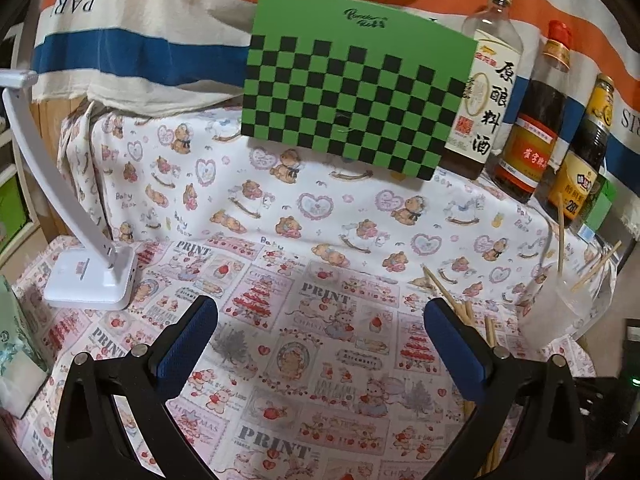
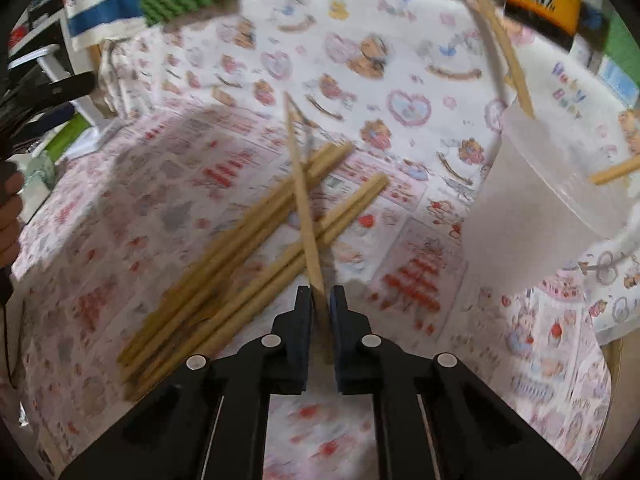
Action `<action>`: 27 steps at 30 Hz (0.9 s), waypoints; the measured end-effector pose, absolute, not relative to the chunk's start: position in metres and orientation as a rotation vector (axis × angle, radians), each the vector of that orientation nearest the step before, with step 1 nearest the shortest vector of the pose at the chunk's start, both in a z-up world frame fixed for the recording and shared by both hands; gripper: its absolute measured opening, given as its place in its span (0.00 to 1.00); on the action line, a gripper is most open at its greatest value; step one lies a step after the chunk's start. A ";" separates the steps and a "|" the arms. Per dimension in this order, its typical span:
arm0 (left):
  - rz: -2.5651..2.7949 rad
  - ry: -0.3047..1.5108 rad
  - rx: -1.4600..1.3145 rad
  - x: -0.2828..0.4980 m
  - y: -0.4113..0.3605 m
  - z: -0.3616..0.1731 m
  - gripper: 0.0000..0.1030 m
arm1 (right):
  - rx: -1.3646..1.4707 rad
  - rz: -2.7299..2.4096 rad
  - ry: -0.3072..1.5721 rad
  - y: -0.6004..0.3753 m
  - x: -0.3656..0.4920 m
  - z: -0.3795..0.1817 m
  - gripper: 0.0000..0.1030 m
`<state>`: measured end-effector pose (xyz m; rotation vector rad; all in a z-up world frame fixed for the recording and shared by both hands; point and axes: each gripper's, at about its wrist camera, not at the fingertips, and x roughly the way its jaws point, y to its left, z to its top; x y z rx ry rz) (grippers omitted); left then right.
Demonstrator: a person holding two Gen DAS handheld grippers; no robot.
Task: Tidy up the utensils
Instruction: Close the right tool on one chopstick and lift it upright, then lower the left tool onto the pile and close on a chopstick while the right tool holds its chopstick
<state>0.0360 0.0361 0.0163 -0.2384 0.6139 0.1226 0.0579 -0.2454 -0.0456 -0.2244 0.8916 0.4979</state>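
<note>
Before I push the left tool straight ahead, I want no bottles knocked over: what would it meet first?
Probably the green checkered board leaning at the back. The open left tool points over bare tablecloth toward it. The bottles stand off to the right of that line, though depth is hard to judge.

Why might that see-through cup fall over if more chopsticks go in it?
The plastic cup looks thin and light, so it probably tips easily. The chopsticks in it are long, lean outward and poke well above its rim. A nudge from the chopstick in the right hand-held gripper might topple it.
</note>
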 end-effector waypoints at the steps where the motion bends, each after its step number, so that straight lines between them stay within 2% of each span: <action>1: 0.127 0.612 -0.225 0.036 0.034 0.016 0.99 | -0.194 0.500 0.868 -0.247 0.050 -0.041 0.09; 8: 0.057 0.633 -0.161 0.039 0.007 0.008 0.99 | 0.053 0.474 0.646 -0.276 0.005 -0.007 0.08; 9: 0.030 0.644 -0.157 0.039 0.001 0.007 0.96 | 0.071 0.467 0.604 -0.281 0.000 -0.001 0.08; 11: -0.077 0.704 -0.195 0.040 -0.010 0.003 0.78 | 0.098 0.460 0.513 -0.290 -0.009 0.008 0.08; 13: -0.202 0.783 -0.261 0.043 -0.022 -0.005 0.55 | 0.106 0.457 0.458 -0.298 -0.016 0.014 0.08; 16: -0.302 0.835 -0.203 0.041 -0.053 -0.016 0.39 | 0.132 0.386 0.420 -0.310 -0.020 0.019 0.08; 20: -0.325 0.835 -0.041 0.035 -0.091 -0.027 0.35 | 0.172 0.308 0.451 -0.327 -0.015 0.015 0.08; 26: -0.375 0.898 -0.009 0.037 -0.107 -0.038 0.33 | 0.177 0.245 0.439 -0.331 -0.014 0.011 0.08; 27: -0.373 0.897 -0.002 0.037 -0.108 -0.039 0.30 | 0.183 0.238 0.429 -0.333 -0.015 0.011 0.08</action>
